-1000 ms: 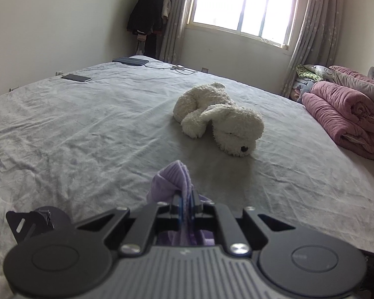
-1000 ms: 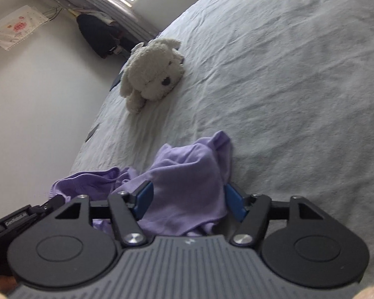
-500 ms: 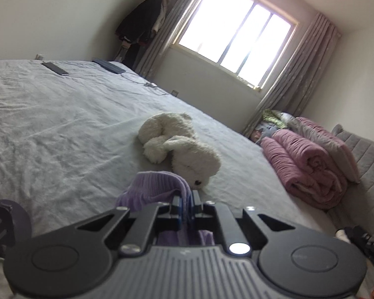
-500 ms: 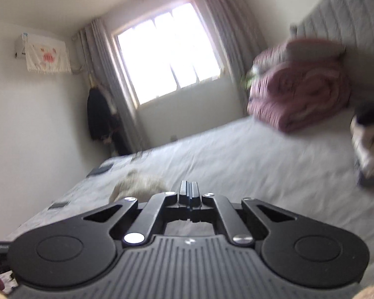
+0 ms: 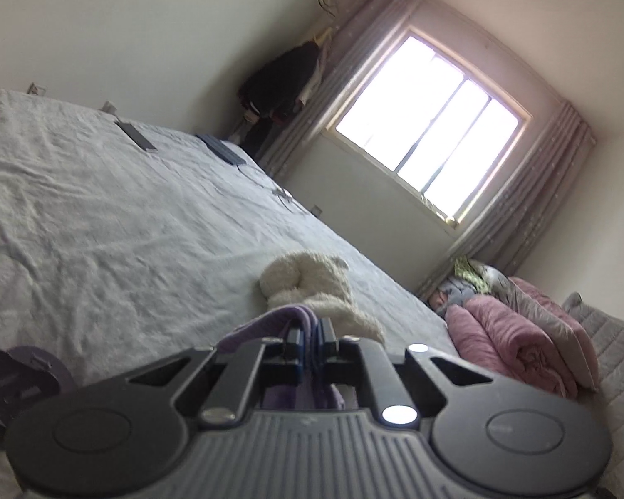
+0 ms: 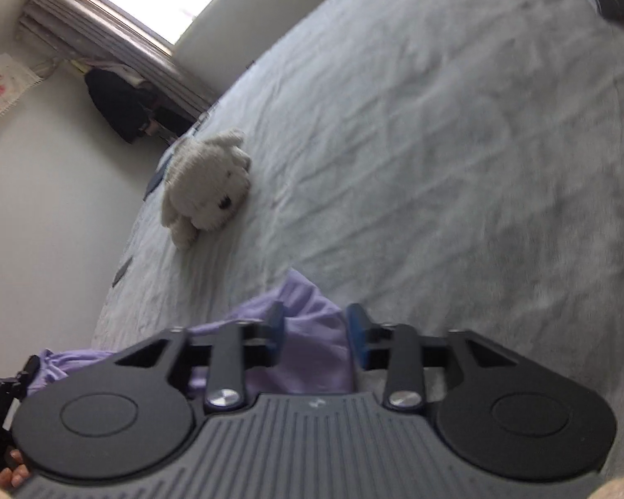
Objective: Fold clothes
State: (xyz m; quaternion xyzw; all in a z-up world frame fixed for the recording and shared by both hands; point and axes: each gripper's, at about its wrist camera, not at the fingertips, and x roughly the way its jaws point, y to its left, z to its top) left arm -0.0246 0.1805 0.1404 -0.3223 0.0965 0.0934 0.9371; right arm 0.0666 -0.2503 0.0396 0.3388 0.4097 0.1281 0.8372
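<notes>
A lilac garment (image 5: 270, 320) lies bunched on the grey bed (image 5: 104, 228). My left gripper (image 5: 310, 339) is shut on a fold of it, and the cloth hangs down behind the pads. In the right wrist view the same garment (image 6: 312, 349) spreads out under my right gripper (image 6: 316, 332). The right jaws are opening. Cloth lies between the blue pads (image 6: 355, 332), and they do not pinch it. The rest of the garment trails off to the lower left (image 6: 62, 368).
A white plush dog (image 5: 312, 282) (image 6: 206, 195) lies on the bed just beyond the garment. Rolled pink quilts (image 5: 520, 349) are piled at the right. A phone (image 5: 135, 135) and a dark tablet (image 5: 220, 149) rest far back. A person's fingers (image 6: 10, 474) show at lower left.
The left gripper has lifted and rolled, still clamped on the lilac cloth. The right gripper swung up shut and empty, then came back down over the garment with its jaws wide.
</notes>
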